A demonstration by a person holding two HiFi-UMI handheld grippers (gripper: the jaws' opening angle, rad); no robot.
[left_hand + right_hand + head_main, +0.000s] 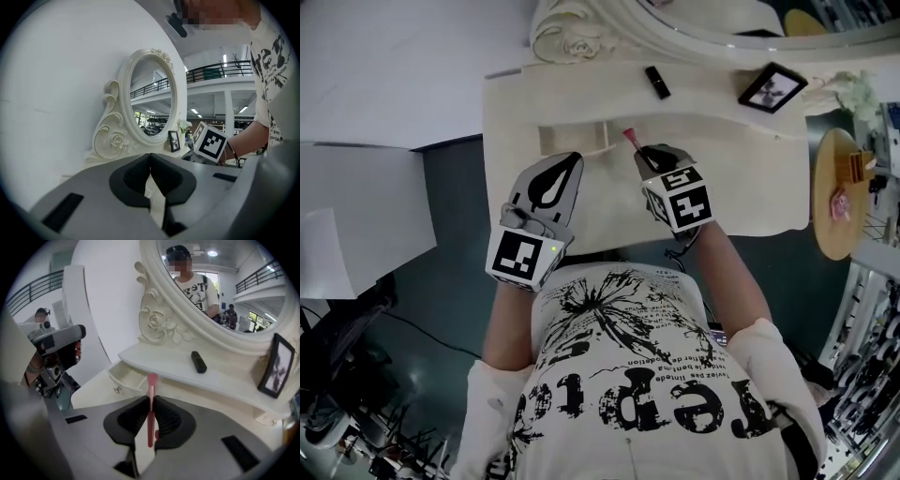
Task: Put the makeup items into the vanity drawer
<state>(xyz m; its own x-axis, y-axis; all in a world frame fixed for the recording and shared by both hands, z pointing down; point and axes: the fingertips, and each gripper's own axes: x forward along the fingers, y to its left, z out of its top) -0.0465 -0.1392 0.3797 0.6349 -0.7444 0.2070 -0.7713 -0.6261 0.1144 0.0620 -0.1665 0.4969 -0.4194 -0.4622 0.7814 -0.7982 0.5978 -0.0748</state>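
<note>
Pinching the slim, stiff pink makeup brush [151,414] mid-handle, we are holding it clenched in the right gripper [151,397], just beside the open white vanity drawer [125,378]; it is probably light and slick. Our left gripper [150,159] is hanging closed, empty.

We're looking at a staged set in a big hall, white vanity [722,159] standing against a partition [56,70], railed mezzanine [211,72] running behind.
</note>
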